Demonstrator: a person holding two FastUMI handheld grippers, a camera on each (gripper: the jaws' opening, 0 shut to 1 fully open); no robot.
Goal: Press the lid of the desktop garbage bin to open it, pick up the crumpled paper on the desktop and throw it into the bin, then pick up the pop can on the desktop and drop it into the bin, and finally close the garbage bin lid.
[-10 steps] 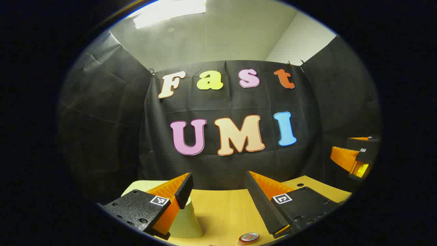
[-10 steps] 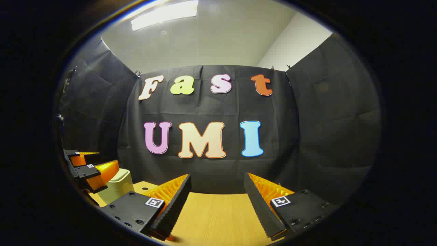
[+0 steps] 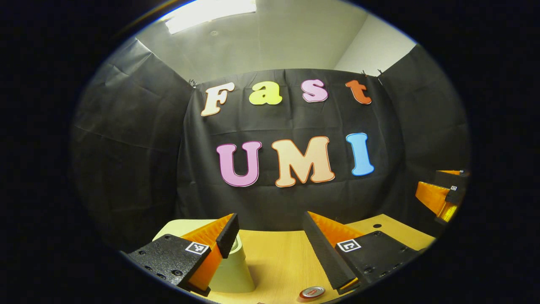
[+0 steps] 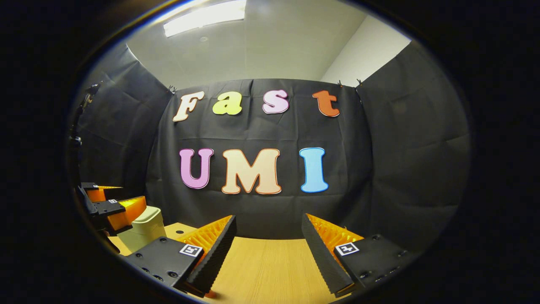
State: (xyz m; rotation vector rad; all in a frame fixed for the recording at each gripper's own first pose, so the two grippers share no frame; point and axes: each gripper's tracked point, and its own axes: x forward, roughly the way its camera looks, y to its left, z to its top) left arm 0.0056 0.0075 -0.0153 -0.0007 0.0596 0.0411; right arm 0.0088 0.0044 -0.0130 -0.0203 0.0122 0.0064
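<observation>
Spanning wooden desktop [image 4: 261, 266] | black cloth wall [image 4: 405, 160] | ceiling light [image 4: 204, 17]

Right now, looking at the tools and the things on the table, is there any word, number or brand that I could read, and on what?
No readable text.
Square tags on the left gripper: black-and-white coded patterns, not words.
Square tags on the right gripper: the same.
Pop can: a red mark on its top, too small and blurred to read.
Garbage bin: plain, no writing visible.
</observation>
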